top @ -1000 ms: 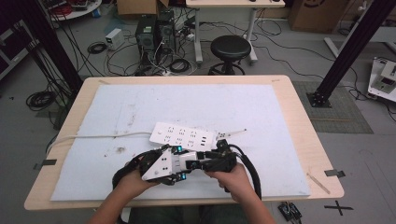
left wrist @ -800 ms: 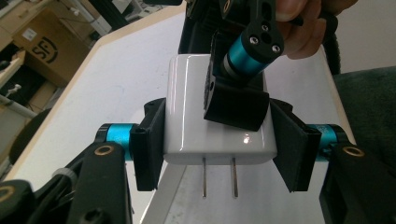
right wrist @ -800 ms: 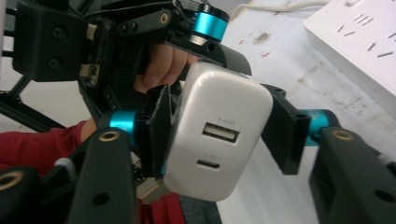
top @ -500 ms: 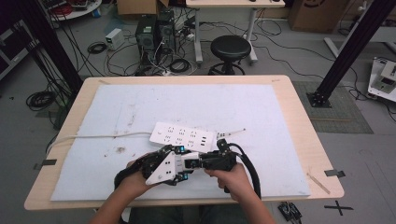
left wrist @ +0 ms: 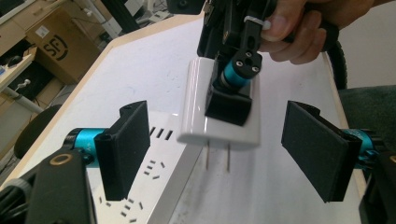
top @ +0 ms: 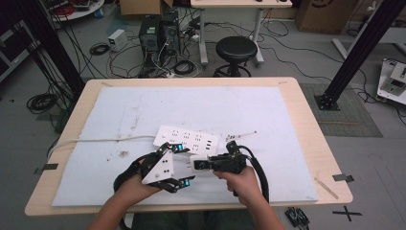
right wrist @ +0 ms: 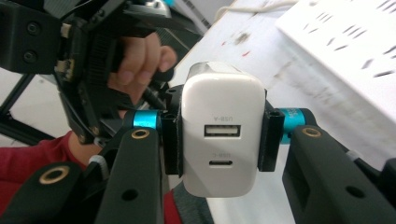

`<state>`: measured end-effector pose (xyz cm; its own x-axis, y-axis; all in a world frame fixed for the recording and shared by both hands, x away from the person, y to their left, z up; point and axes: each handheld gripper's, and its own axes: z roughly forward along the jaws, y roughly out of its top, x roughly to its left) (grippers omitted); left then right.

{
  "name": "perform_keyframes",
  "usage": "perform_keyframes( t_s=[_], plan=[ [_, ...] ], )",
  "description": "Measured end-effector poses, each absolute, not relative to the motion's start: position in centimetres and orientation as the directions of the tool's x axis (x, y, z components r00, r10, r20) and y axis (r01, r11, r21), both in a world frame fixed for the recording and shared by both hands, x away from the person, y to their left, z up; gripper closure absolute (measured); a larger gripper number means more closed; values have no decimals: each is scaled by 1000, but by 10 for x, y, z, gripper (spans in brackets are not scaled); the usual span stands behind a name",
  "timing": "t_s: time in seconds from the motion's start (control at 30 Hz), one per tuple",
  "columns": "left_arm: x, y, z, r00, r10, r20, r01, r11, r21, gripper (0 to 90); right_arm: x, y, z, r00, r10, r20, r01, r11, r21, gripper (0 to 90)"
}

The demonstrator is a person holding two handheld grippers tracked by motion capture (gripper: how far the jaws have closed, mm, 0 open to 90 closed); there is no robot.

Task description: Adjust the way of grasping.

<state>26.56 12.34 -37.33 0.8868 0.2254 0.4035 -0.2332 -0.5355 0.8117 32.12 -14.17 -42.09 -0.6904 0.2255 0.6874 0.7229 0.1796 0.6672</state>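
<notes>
Handover at the near table edge, about 6 o'clock on the white mat (top: 287, 124). Right gripper (right wrist: 218, 135) has just been closing and now clamps the white charger (right wrist: 219, 130) across its flanks, USB ports facing its camera, prongs aimed down; likely oriented for plugging in. Left gripper (left wrist: 224, 154) has just been opening; its pads (left wrist: 126, 149) stand wide either side of the charger, clear of it, holding nothing. Beyond, toward 12 o'clock, the power strip (top: 186, 140) lies flat, sockets up, all visible sockets empty, cord (top: 95, 140) trailing to 9 o'clock.
</notes>
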Motion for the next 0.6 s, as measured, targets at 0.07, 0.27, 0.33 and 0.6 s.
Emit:
perform_keyframes(
  t_s=[0.07, 0.27, 0.33, 0.6],
  plan=[
    [267, 133, -367, 882, 268, 388, -202, -530, 824, 237, 322, -147, -417, -697, 240, 676, 716, 165, 679, 632],
    [275, 162, -350, 861, 368, 350, -124, -517, 847, 215, 324, -157, -409, -731, 267, 628, 675, 155, 721, 632],
    [277, 167, -346, 854, 379, 356, -121, -521, 845, 215, 324, -158, -407, -735, 270, 621, 671, 158, 725, 632],
    [310, 220, -336, 796, 541, 273, -3, -447, 895, 212, 329, -166, -399, -748, 303, 590, 649, 152, 745, 632]
  ],
)
